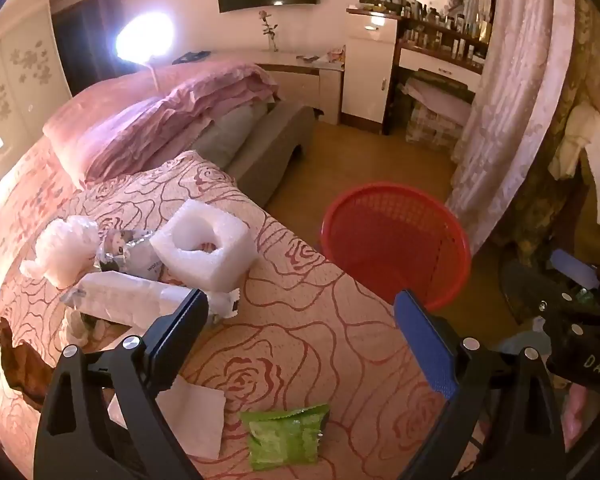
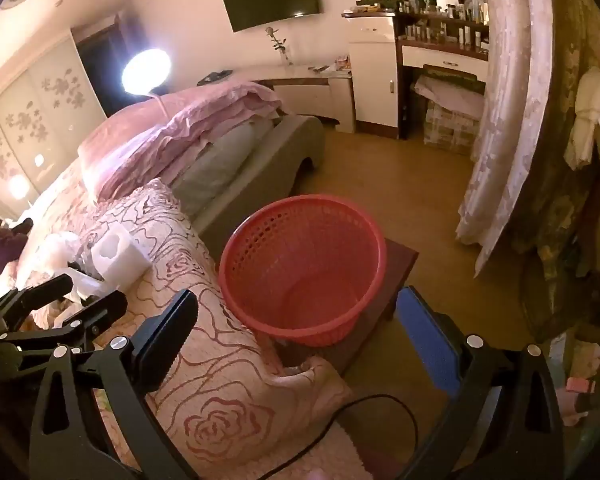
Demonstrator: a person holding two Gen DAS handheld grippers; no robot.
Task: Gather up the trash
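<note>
Trash lies on the rose-patterned bedspread (image 1: 300,320): a white foam block (image 1: 206,246), a white bubble-wrap wad (image 1: 64,246), a silver printed packet (image 1: 130,256), a long white wrapper (image 1: 140,300), a white tissue (image 1: 192,420) and a green wrapper (image 1: 284,436). A red mesh basket (image 1: 396,240) stands empty beside the bed; it also shows in the right wrist view (image 2: 304,264). My left gripper (image 1: 300,308) is open and empty above the bedspread. My right gripper (image 2: 296,308) is open and empty over the basket's near rim.
The basket sits on a low dark wooden stool (image 2: 396,268). A pink duvet (image 1: 148,120) is piled further up the bed. A black cable (image 2: 360,412) runs over the bed corner. Curtains (image 2: 508,120) hang at right, and a dresser (image 2: 440,40) stands at the back.
</note>
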